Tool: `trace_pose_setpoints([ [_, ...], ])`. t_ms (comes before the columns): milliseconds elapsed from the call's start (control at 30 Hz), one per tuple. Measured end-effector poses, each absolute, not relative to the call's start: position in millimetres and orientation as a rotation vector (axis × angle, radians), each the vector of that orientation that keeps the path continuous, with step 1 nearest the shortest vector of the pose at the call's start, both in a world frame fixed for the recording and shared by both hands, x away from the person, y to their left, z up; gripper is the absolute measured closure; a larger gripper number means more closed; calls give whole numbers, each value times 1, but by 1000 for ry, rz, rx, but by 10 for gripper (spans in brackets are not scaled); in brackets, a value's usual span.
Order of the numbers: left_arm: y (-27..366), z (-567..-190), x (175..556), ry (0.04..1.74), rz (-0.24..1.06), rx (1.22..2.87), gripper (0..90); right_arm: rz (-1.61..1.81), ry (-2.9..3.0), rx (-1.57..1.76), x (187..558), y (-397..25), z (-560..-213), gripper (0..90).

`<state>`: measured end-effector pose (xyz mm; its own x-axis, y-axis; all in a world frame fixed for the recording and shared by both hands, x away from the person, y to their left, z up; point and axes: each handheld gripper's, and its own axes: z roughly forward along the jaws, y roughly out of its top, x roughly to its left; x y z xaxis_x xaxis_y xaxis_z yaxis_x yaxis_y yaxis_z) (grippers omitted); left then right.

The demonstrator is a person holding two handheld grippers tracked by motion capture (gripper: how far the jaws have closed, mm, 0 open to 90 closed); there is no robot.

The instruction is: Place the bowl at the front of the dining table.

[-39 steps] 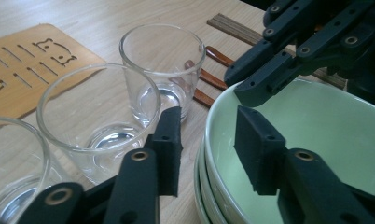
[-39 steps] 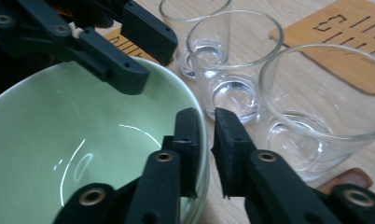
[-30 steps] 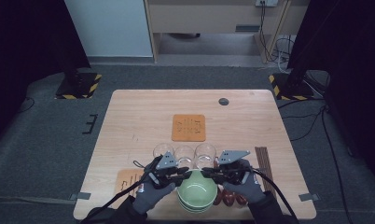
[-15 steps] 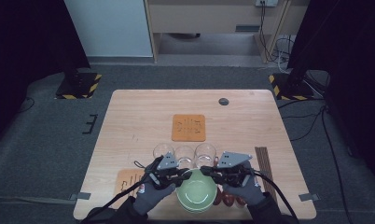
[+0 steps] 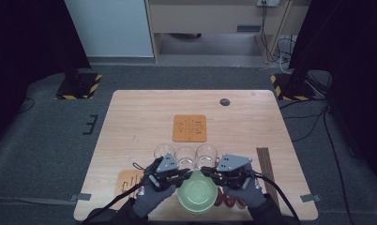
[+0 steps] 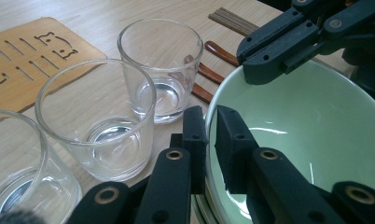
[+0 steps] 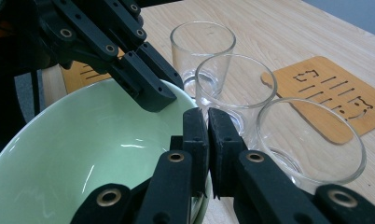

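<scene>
Starting at the left edge of the table (image 5: 139,112): there's a wooden coaster (image 5: 129,182) lying near the front, partly under the cable of the left gripper (image 5: 183,176). That gripper is pinching the left rim of the green bowl (image 5: 197,194), jaws nearly together with the rim sandwiched between them, one jaw inside and one outside, which is plain in the left gripper view (image 6: 209,140). It looks like there's a second bowl edge sitting just under the top one there, so maybe a stack, hard to be sure.

The bowl is sitting at the front middle of the table, right in front of the person, between both gloved hands. Just behind it three empty clear glasses (image 5: 185,154) are standing upright in a row, close together. Further back a second wooden coaster (image 5: 190,128) with cut-out slots is lying flat mid-table.

Moving right, the right gripper (image 5: 207,171) is clamping the bowl's far-right rim the same way, jaws almost closed on it (image 7: 208,140). Reddish-brown spoons (image 6: 209,73) are lying just right of the bowl, and dark chopsticks (image 5: 265,164) beyond them. A small dark disc (image 5: 224,101) is sitting near the far edge.
</scene>
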<state>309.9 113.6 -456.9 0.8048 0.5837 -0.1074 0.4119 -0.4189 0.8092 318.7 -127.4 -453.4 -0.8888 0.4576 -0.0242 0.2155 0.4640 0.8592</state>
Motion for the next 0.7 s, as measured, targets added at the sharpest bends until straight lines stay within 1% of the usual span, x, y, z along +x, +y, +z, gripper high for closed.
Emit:
trace_pose_setpoints([
  [233, 112, -457, 307, 726, 267, 2079, 837, 1374, 2480, 587, 320, -127, -454, 857],
  [300, 112, -457, 306, 730, 262, 2075, 849, 1352, 2493, 605, 321, -128, -455, 843],
  [500, 112, -457, 306, 732, 261, 2071, 850, 1303, 2556, 635, 324, -128, -459, 802],
  [600, 113, -457, 306, 733, 257, 2072, 850, 1288, 2562, 639, 323, -126, -461, 831],
  [700, 114, -455, 306, 727, 260, 2070, 848, 1301, 2549, 651, 323, -126, -460, 838],
])
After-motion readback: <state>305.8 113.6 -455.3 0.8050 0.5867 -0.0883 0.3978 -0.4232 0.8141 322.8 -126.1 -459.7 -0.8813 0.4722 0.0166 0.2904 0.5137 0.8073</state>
